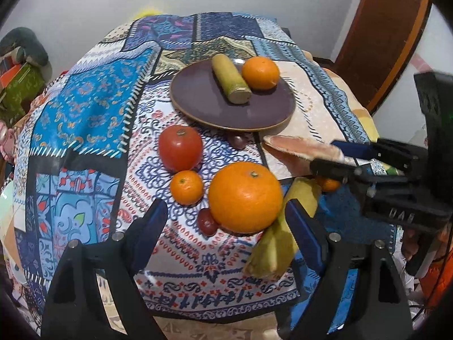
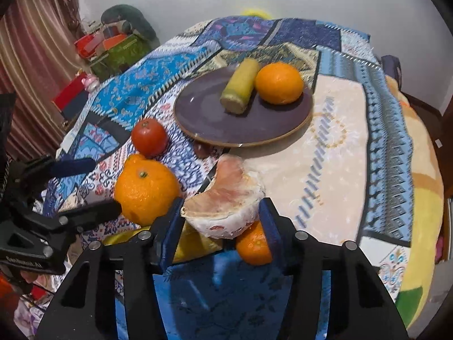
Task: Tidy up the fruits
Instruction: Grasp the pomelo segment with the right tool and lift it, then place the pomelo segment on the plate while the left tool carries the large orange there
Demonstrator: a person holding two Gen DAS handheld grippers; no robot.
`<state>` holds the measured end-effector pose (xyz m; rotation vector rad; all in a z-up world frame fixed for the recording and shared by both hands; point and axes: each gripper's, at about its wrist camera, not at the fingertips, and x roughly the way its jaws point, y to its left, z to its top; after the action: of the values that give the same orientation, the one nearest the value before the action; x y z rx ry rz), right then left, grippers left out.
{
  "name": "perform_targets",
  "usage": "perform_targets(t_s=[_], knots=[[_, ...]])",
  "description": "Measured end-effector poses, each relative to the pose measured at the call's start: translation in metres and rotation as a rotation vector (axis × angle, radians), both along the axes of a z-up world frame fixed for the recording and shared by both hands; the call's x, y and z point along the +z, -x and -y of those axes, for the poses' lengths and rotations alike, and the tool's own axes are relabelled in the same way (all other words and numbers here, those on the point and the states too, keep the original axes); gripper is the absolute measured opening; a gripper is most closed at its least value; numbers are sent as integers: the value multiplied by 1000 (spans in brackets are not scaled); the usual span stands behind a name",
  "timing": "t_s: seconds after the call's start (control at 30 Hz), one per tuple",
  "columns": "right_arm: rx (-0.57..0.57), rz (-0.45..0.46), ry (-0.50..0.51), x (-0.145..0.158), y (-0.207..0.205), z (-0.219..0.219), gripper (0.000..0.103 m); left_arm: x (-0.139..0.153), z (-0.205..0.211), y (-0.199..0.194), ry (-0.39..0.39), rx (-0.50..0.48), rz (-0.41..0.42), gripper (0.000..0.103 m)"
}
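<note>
A purple plate (image 1: pixel 203 99) (image 2: pixel 203 121) holds a cut sugarcane piece (image 1: pixel 230 79) (image 2: pixel 239 89) and an orange (image 1: pixel 260 72) (image 2: pixel 279 82). My left gripper (image 1: pixel 226 221) is open around a large orange (image 1: pixel 245 197) (image 2: pixel 145 188) on the cloth. My right gripper (image 2: pixel 220 218) (image 1: pixel 337 153) is shut on a peeled pomelo segment (image 2: pixel 226 201) (image 1: pixel 300 147), held just above the cloth near the plate's front rim. A tomato (image 1: pixel 179 147) (image 2: pixel 149 137), a small mandarin (image 1: pixel 186 187) and a red grape (image 1: pixel 207 221) lie nearby.
Another yellow sugarcane piece (image 1: pixel 280 232) (image 2: pixel 195 243) and a small mandarin (image 2: pixel 253 245) (image 1: pixel 328 184) lie by the near table edge. A dark grape (image 1: pixel 237 140) sits under the plate's front rim. Boxes and clutter (image 2: pixel 113 48) stand left of the table; a wooden door (image 1: pixel 382 42) is at right.
</note>
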<state>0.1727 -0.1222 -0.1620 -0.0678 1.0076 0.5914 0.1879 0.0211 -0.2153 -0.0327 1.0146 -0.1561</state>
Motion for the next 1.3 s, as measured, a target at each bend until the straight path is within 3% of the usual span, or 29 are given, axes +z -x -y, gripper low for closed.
perform_targets(t_s=[0.17, 0.23, 0.33, 0.6, 0.77, 0.93, 1.03, 1.2, 1.3], knots=[[-39, 23, -22, 9, -10, 19, 35, -5, 6, -8, -12, 30, 1, 85], [-64, 38, -5, 10, -12, 29, 28, -8, 8, -11, 2, 30, -9, 80], [-78, 20, 22, 4, -14, 43, 25, -15, 12, -16, 12, 19, -32, 72], [-49, -7, 42, -1, -14, 53, 25, -22, 18, -19, 25, 25, -30, 67], [4, 7, 49, -2, -16, 34, 40, -20, 15, -19, 43, 27, -34, 66], [55, -11, 82, -14, -20, 14, 43, -16, 13, -16, 33, 33, -21, 66], [65, -13, 125, -24, -21, 6, 50, -12, 10, -15, 43, 33, -14, 66], [42, -23, 160, -34, -35, 7, 49, -6, 5, -15, 58, 38, 6, 65], [16, -48, 136, -39, -45, 12, 39, -2, 4, -15, 65, 38, 17, 65]])
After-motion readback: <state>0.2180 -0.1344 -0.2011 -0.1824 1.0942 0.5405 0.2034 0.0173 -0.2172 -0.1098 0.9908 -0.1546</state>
